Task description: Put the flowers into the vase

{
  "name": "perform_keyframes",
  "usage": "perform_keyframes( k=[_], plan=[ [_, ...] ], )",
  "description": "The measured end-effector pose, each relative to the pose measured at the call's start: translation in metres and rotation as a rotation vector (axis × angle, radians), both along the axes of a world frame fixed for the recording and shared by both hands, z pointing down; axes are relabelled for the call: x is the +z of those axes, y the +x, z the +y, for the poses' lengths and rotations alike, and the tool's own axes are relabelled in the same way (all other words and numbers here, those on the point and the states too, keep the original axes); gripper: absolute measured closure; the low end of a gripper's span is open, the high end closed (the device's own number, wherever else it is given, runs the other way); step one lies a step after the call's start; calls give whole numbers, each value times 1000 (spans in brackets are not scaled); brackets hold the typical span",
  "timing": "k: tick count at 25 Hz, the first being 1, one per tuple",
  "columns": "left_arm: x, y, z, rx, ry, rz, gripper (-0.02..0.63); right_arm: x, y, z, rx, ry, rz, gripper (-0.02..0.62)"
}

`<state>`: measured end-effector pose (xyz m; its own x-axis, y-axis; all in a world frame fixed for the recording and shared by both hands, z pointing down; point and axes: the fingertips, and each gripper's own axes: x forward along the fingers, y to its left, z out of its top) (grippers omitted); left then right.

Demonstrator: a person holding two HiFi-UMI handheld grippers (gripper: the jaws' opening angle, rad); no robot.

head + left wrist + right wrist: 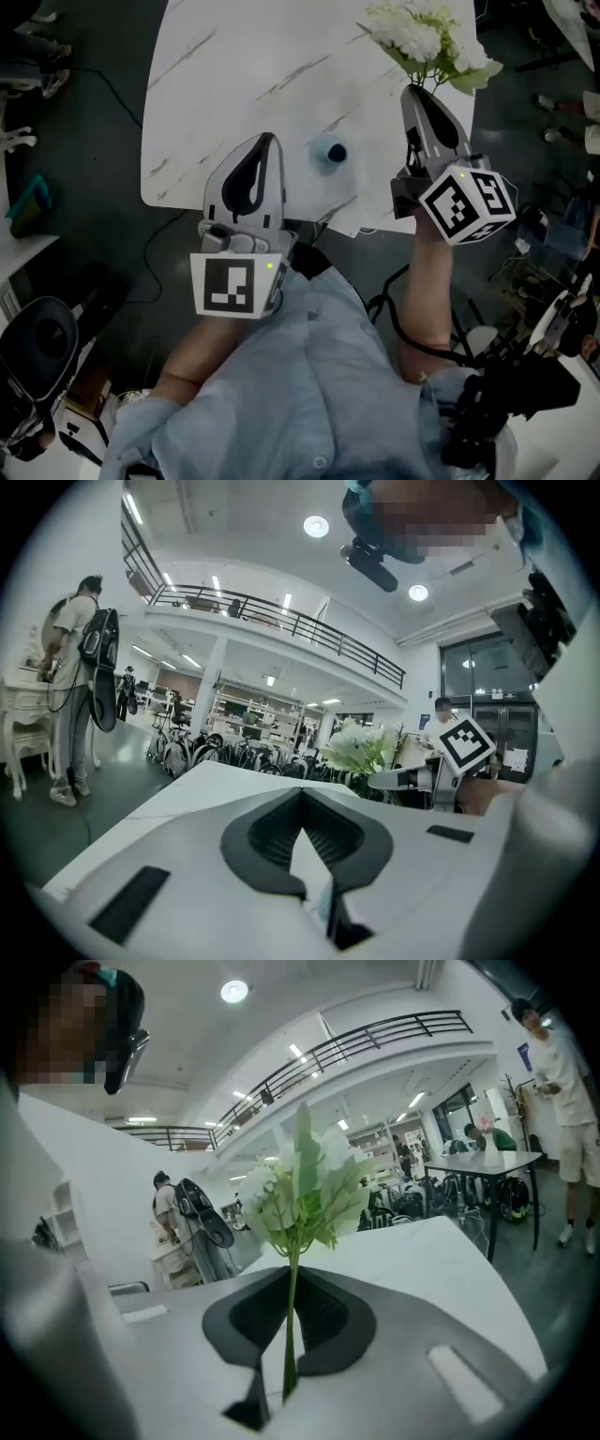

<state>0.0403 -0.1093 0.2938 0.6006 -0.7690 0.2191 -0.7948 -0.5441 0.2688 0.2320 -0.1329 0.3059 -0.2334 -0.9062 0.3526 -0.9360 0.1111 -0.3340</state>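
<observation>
Right gripper [291, 1335] was clamped on stem of flowers [427, 42], blooms pointing away from person, over far right corner of table [234, 75]. Vase [328, 150] stood to its left, between grippers, nearer left gripper [265, 141], whose jaws were together, empty.

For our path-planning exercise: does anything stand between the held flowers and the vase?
Nothing visible does. Only table surface lies between the flowers in the right gripper and the vase; the left gripper is on the vase's other side.
</observation>
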Motion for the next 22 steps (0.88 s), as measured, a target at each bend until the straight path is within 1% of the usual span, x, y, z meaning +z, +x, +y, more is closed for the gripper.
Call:
perform_keyframes(
  k=[4,8,10,16,22],
  plan=[
    [-9,-23,19,-22,16,18,601,-28,-35,4,-63,77,-41,587],
    [-10,-60,33,-72,21,49,601,-52,-80,2,-124,164,-48,587],
    [-8,-74,39,-93,22,59,601,-61,-96,3,-146,208,-60,588],
    [1,-82,45,-140,25,66,601,-76,-113,2,-210,329,-99,586],
    [-4,-86,45,-172,9,72,601,-78,-118,1,-236,359,-123,586]
  ],
)
